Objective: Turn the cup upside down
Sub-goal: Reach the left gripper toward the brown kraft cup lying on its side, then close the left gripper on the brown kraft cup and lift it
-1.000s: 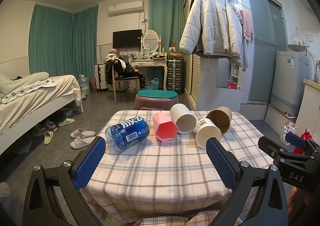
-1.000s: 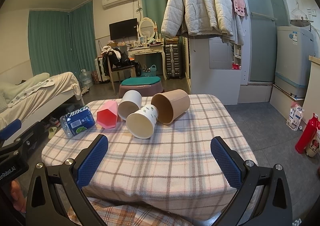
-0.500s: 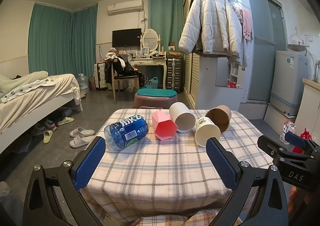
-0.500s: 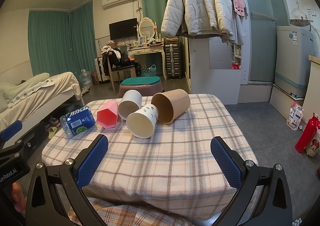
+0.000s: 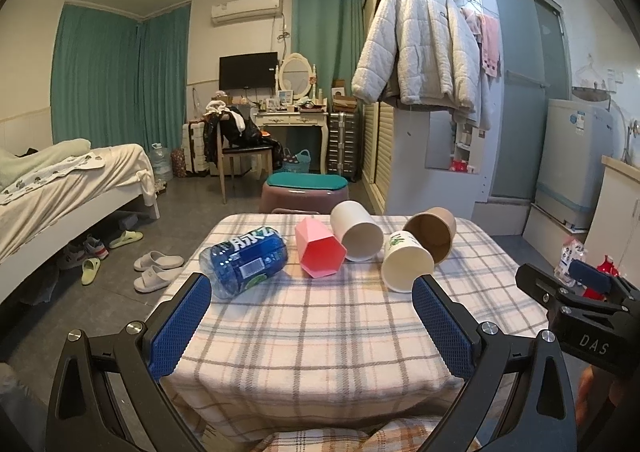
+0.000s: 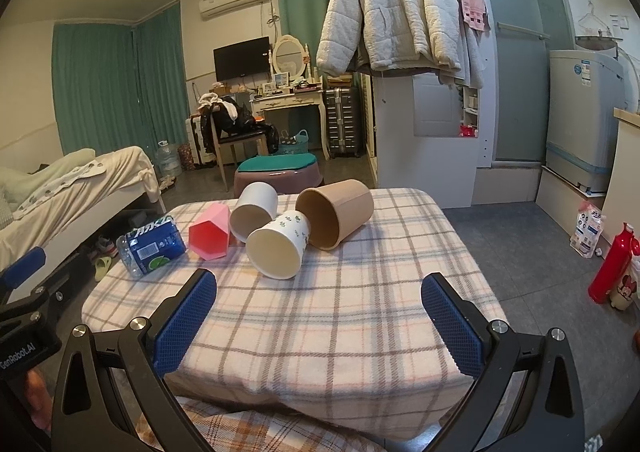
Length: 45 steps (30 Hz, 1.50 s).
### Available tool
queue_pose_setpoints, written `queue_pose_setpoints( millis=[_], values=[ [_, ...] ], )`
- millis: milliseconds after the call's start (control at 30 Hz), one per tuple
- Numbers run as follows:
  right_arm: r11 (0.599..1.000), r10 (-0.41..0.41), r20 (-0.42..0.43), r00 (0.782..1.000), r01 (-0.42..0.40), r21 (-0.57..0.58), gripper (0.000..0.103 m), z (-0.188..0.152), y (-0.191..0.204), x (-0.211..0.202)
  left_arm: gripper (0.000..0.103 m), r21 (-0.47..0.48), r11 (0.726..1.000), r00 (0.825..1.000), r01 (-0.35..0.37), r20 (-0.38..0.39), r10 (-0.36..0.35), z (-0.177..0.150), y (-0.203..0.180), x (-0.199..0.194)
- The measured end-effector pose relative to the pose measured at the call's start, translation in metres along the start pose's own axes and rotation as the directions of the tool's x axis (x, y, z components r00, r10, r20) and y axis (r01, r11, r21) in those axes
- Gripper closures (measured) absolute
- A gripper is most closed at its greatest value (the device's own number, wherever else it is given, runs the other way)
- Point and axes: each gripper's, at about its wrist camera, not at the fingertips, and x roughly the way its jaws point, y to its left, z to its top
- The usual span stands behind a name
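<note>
Several cups lie on their sides on a plaid-covered table [image 5: 312, 332]: a pink hexagonal cup [image 5: 318, 252], a plain white cup [image 5: 356, 230], a white cup with green print [image 5: 406, 262] and a brown cup [image 5: 432, 232]. They also show in the right wrist view: pink cup [image 6: 210, 234], white cup [image 6: 254, 210], printed cup [image 6: 280, 248], brown cup [image 6: 334, 212]. My left gripper [image 5: 310, 322] is open and empty, in front of the table's near edge. My right gripper [image 6: 318, 326] is open and empty, over the table's near edge.
A blue-labelled bottle [image 5: 244, 262] lies at the table's left. A bed [image 5: 60, 188] stands left, slippers [image 5: 154, 270] on the floor. A stool [image 5: 304, 192] is behind the table. A red bottle [image 6: 610, 266] stands on the floor at right.
Both grippers have shifted only slightly; the left view has tilted up a little. The cups and bottle have not moved.
</note>
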Motion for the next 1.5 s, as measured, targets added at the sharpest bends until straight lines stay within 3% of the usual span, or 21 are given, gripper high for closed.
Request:
queue_pose_setpoints(
  millis=[333, 567, 900, 1033, 1200, 1500],
  values=[
    [0.994, -0.072, -0.014, 0.997, 0.073, 0.078, 0.0, 0.019, -0.046, 0.014, 0.0, 0.102, 0.988, 0.992, 0.112, -0.072, -0.105, 0.023, -0.044, 0.028],
    [0.982, -0.133, -0.057, 0.989, 0.14, 0.129, 0.0, 0.035, -0.098, 0.043, 0.0, 0.212, 0.955, 0.97, 0.206, -0.171, -0.171, 0.039, -0.103, 0.081],
    [0.971, -0.163, -0.109, 0.981, 0.179, 0.157, 0.0, 0.053, -0.153, 0.1, 0.0, 0.276, 0.916, 0.935, 0.29, -0.284, -0.211, 0.057, -0.156, 0.169],
    [0.967, -0.15, -0.126, 0.981, 0.172, 0.187, 0.0, 0.05, -0.168, 0.122, 0.0, 0.316, 0.9, 0.925, 0.301, -0.326, -0.195, 0.061, -0.172, 0.206],
    [0.96, -0.131, -0.151, 0.98, 0.164, 0.229, 0.0, 0.042, -0.177, 0.144, 0.0, 0.393, 0.875, 0.912, 0.281, -0.394, -0.116, 0.056, -0.19, 0.249],
    [0.957, -0.113, -0.179, 0.977, 0.156, 0.246, 0.0, 0.034, -0.182, 0.167, 0.001, 0.417, 0.856, 0.887, 0.306, -0.452, -0.097, 0.047, -0.201, 0.28]
  ],
)
